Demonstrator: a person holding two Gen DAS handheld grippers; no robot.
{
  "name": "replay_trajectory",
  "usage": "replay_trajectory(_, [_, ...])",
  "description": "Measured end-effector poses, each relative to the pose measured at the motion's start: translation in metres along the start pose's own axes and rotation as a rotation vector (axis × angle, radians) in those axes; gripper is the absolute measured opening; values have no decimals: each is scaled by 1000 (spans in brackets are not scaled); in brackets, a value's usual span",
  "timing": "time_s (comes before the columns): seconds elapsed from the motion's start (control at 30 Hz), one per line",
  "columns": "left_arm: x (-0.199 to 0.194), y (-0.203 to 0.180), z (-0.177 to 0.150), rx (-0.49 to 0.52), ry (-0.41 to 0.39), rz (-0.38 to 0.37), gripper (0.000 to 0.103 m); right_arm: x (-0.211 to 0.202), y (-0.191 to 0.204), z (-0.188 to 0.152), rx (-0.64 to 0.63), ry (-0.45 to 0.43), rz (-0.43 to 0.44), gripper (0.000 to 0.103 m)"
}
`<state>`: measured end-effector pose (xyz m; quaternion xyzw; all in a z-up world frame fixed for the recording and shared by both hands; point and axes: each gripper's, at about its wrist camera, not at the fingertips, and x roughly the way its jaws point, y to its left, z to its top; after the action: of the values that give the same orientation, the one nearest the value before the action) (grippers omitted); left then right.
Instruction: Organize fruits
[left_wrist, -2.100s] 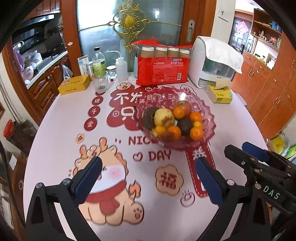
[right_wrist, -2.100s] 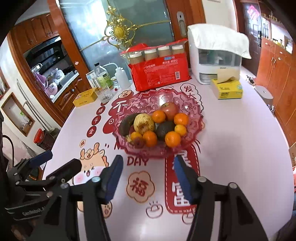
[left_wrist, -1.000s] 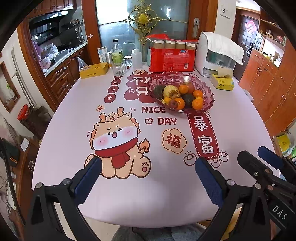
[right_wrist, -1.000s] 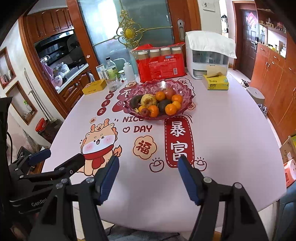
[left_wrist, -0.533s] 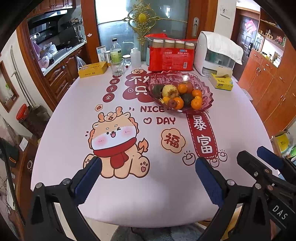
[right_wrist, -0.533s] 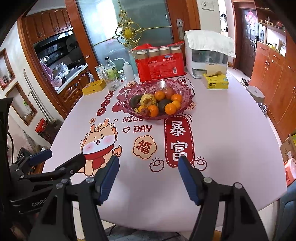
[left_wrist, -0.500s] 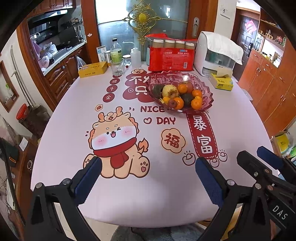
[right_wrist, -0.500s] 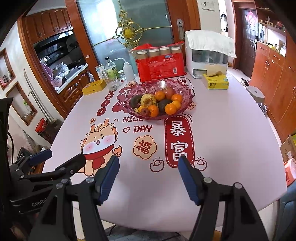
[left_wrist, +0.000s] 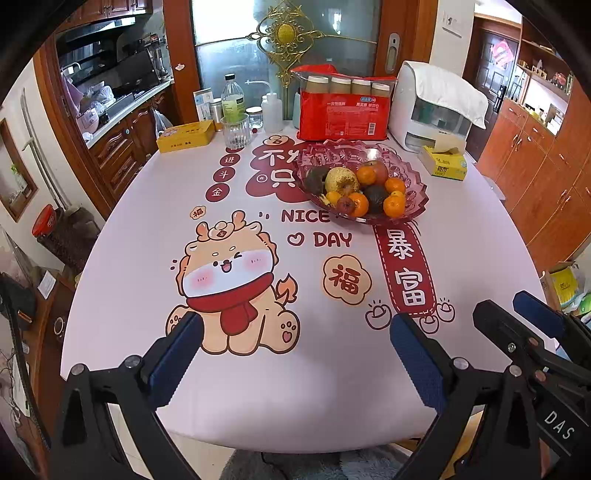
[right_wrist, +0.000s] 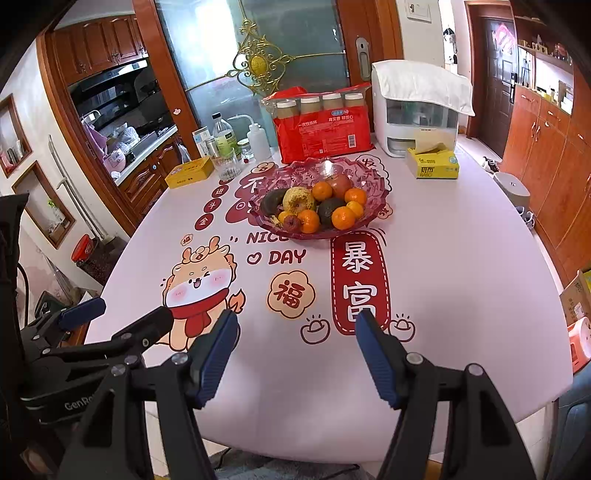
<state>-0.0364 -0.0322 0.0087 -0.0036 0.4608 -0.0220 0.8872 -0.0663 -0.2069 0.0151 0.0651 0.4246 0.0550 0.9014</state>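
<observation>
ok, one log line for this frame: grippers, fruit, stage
left gripper: open, empty | right gripper: open, empty | fruit: all in pink bowl, far side of table | stage: no fruit on tabletop

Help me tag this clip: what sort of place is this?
Most likely a home dining room next to a kitchen: a table with a fruit bowl, wooden cabinets on the right, and a kitchen counter seen through the doorway on the left.

Black gripper frames, blue ribbed fingers (left_wrist: 417, 360), silver screws, white "DAS" lettering
</observation>
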Motion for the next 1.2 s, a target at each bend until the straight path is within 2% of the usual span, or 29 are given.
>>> replay_trajectory(1.0, [1,0,2,-1,3,0,100,0,-3,2,0,0,3,67])
replay_trajectory(1.2, [5,-1,-7,-5,15,8,100,1,2,-1,4,9,8,67])
